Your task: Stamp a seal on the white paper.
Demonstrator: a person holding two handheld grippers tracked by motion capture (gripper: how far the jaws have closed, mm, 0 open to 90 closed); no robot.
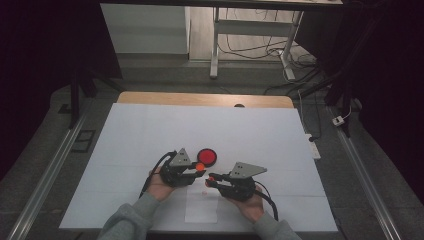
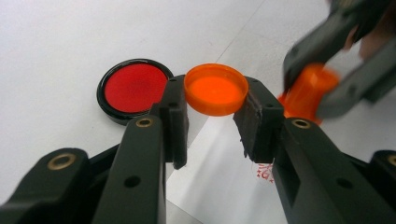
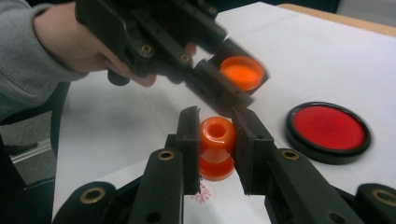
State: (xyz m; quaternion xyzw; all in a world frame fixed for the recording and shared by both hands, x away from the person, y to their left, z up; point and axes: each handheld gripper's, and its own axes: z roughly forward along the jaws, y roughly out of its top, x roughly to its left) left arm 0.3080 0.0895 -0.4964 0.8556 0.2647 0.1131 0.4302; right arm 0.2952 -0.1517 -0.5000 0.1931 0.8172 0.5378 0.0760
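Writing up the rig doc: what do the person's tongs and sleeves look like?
Both are black hand-held units. The left tongs and right tongs each carry a grey three-cornered plate on top and trail a black cable. In the gripper views, the jaws are flat black bars with brass-coloured rivets and plain round holes. Orange tips show in the high view. Sleeves are grey knit.

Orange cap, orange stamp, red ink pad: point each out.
orange cap (image 2: pixel 215 88), left gripper view, its inner face.
orange stamp (image 3: pixel 216 140), right gripper view, its waist between the jaws.
red ink pad (image 3: pixel 328 127), right gripper view, its red surface.
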